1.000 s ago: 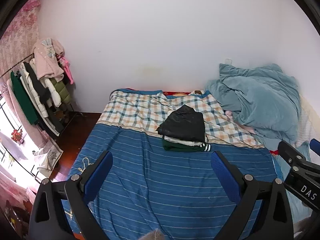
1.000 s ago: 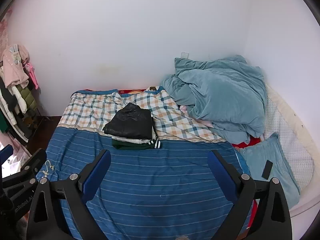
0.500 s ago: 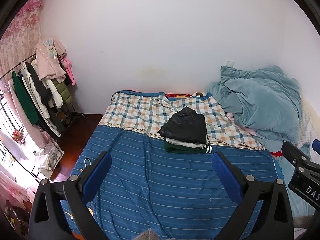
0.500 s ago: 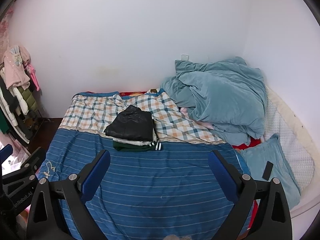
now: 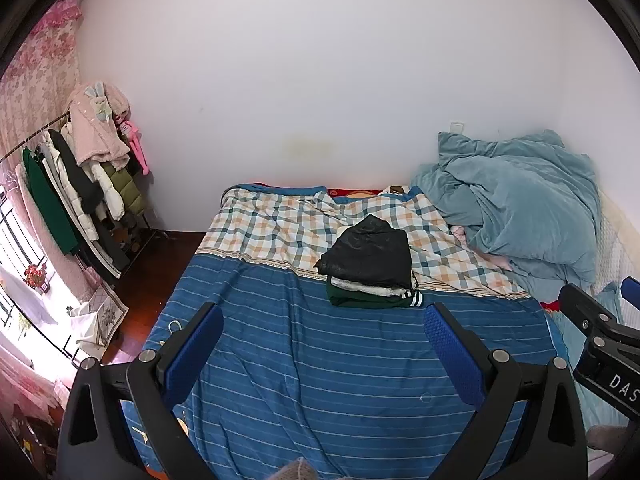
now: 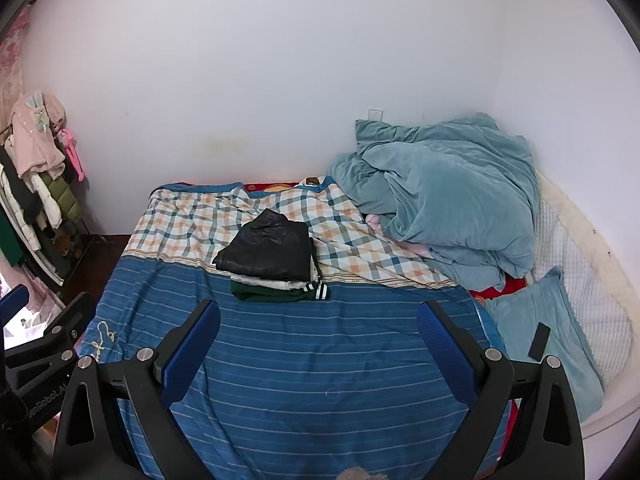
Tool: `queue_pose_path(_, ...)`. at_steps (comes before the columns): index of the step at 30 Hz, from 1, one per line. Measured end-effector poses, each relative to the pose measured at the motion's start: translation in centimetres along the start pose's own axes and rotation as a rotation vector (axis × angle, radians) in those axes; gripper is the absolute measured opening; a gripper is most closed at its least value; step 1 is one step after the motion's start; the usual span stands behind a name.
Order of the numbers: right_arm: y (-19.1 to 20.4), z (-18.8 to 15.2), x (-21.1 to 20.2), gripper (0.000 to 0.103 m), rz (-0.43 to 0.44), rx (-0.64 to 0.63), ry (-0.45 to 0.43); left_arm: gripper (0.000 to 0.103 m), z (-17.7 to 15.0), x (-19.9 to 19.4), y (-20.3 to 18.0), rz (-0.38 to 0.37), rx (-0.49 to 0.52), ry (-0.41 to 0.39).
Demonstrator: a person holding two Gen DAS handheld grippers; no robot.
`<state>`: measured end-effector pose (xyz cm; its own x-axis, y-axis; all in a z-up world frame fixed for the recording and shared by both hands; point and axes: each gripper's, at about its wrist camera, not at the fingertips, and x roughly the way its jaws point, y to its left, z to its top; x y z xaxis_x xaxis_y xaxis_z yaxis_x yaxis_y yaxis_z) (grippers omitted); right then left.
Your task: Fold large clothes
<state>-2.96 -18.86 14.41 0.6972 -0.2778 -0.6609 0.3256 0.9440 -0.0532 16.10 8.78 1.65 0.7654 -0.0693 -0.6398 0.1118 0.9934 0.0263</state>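
Left wrist view: left hand-held gripper [image 5: 320, 344] spread wide with nothing between its blue pads, held above the striped blue bedspread [image 5: 320, 392]; the right hand-held gripper [image 6: 318, 340] is likewise spread and empty, and its body shows at the right edge of the left view. Beyond both, a stack of folded clothes [image 5: 370, 268] lies near the middle of the bed, a black garment uppermost, pale and dark green layers beneath, straddling the line between striped and checked cloth. A crumpled teal duvet [image 5: 516, 204] fills the far right corner; coats hang on a rack [image 5: 80, 184] at left. Judged step: between garments, the stack complete. The next move calls for fetching another large garment, probably from the rack, and spreading it flat on the bedspread.
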Motion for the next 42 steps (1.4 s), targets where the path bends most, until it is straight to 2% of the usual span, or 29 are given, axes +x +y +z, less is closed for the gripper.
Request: queue_pose_path(42, 1.0, -0.4, -0.5, 0.101, -0.003, -0.001, -0.004, 0.103, 0.7, -0.7, 0.1, -0.01, 0.029, -0.034)
